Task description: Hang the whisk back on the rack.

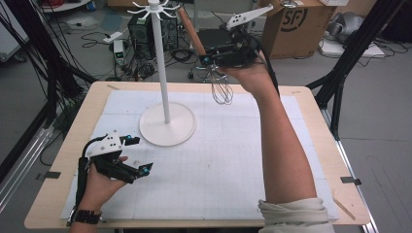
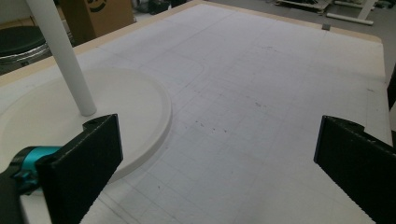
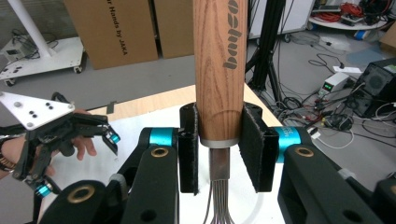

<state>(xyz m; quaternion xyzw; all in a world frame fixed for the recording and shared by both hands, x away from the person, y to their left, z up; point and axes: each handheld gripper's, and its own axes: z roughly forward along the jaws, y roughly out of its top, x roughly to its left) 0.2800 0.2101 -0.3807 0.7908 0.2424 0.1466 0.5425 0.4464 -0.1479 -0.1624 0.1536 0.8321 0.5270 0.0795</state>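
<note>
1. The right tool (image 1: 206, 59) is clamped on the wooden handle of a whisk (image 1: 221, 87), held in the air beyond the far edge of the tabletop (image 1: 311, 104).
2. The whisk's wire loops hang down, to the right of the white stand (image 1: 167, 127).
3. The left tool (image 1: 137, 155) sits open and empty, low over the tabletop just left of the stand's round base.

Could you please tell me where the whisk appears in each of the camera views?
High view: the whisk hangs above the table's far edge, in the right gripper.
Right gripper view: centre, wooden handle between the jaws.
Left gripper view: no whisk.
Shared landmark: white stand.
</note>
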